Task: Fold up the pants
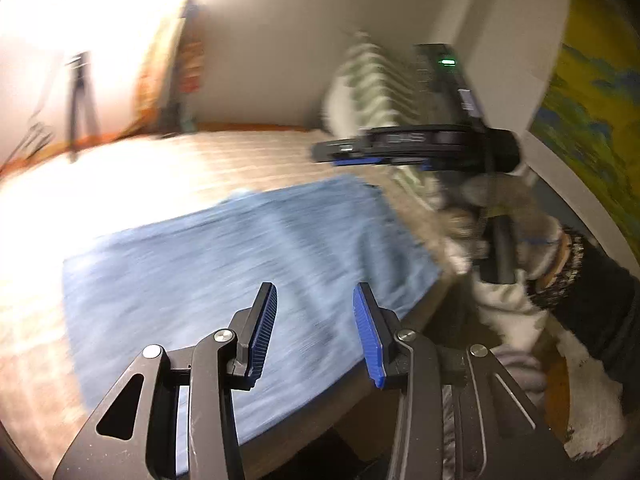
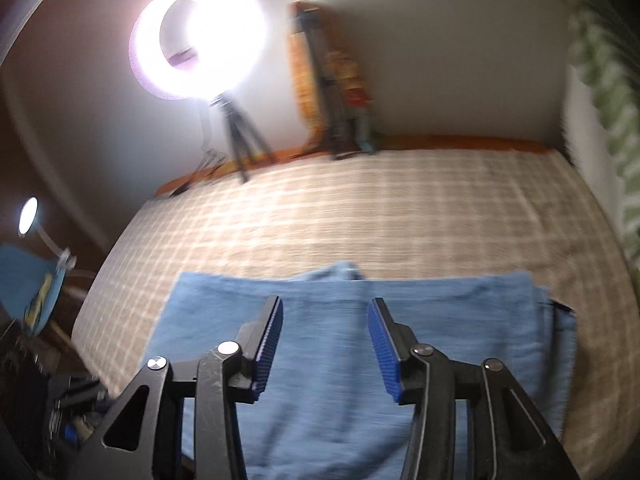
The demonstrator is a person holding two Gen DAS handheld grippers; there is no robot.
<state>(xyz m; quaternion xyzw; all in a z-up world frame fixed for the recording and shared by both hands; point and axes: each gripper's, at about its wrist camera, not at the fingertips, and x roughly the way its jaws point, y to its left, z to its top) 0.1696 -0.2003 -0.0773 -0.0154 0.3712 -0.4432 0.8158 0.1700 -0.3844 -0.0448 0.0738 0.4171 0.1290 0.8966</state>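
Two grippers — left gripper [image 1: 314, 334] and right gripper [image 2: 325, 350] — are held above folded blue pants [image 2: 340, 360] laid flat on a checked bed [image 2: 340, 208]; fingers parted, nothing grasped.

Nothing readable anywhere, honestly. Some pale lettering on the black body of the right gripper [image 1: 416, 148] in the left wrist view, but way too smeared by blur to make out a single letter. Small label strip near the green light on that same device, also unreadable. Tall patterned thing leaning on the far wall [image 2: 320, 80] maybe with print on it, too soft to tell. Blue item with yellow marks at the left edge [image 2: 28, 284]: same story, just blobs.
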